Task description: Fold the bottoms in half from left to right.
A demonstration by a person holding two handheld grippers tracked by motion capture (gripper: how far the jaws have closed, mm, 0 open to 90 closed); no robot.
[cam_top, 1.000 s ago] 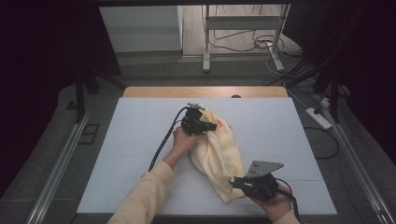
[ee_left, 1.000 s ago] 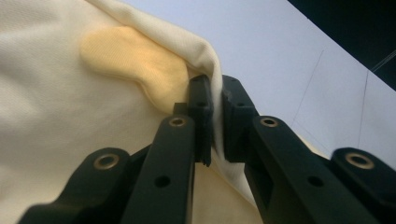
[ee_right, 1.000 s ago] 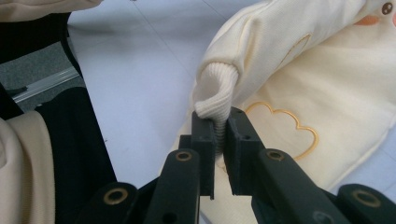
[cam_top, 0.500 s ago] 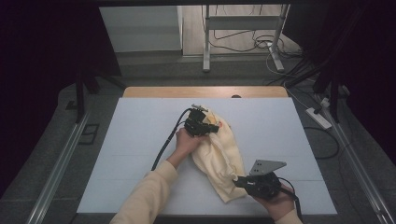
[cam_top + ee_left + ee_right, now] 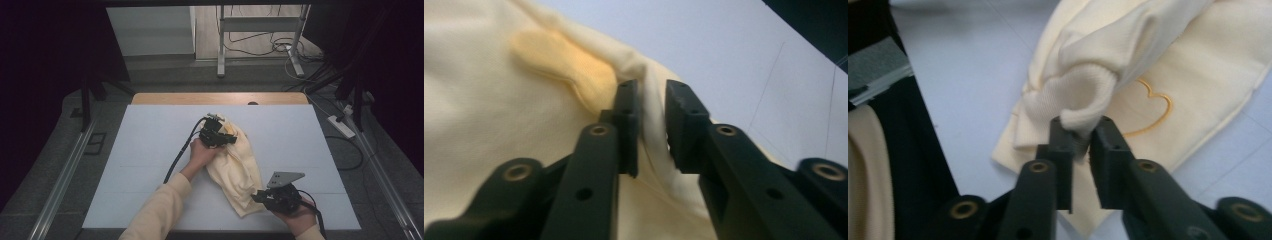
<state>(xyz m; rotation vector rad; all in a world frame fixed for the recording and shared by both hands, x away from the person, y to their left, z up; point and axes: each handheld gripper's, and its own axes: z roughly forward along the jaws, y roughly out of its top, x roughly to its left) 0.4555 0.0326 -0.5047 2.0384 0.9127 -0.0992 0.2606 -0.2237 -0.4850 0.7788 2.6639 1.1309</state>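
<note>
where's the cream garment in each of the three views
High view: the cream garment lies at table centre, running from the left tongs toward the right tongs near the front edge.
Left gripper view: it covers the left and middle, a fold pinched between the jaws.
Right gripper view: it sits upper centre and right, its ribbed cuff gripped at the jaw tips.
Shared landmark: the white table.
</note>
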